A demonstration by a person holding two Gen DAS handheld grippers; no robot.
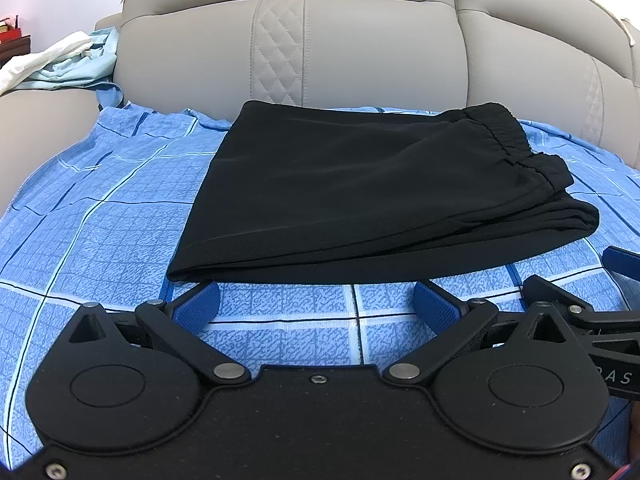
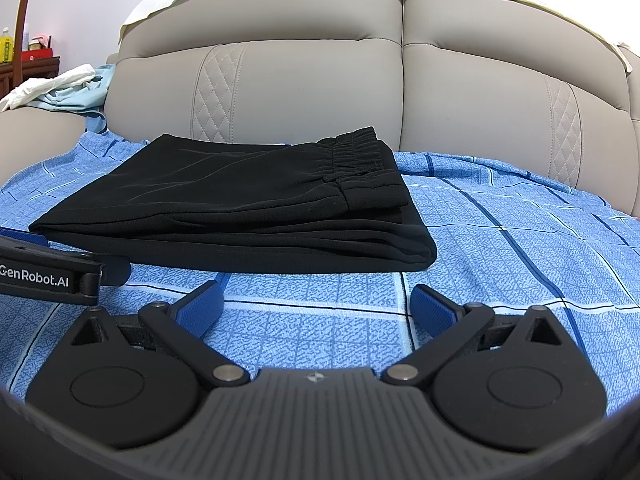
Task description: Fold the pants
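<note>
Pants (image 1: 360, 196) on blue sheet (image 1: 100, 220); grey headboard (image 1: 360, 48)

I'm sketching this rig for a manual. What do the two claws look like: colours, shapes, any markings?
Both match: the left claw and right claw have matte black bodies, two round hinge housings, angled black link arms with silver pivot pins, and blue textured pads. The right claw's base is ribbed grey; the left's is flat and black. White "GenRobot.AI" lettering marks the left claw's side. No cables or sleeves show.
</note>
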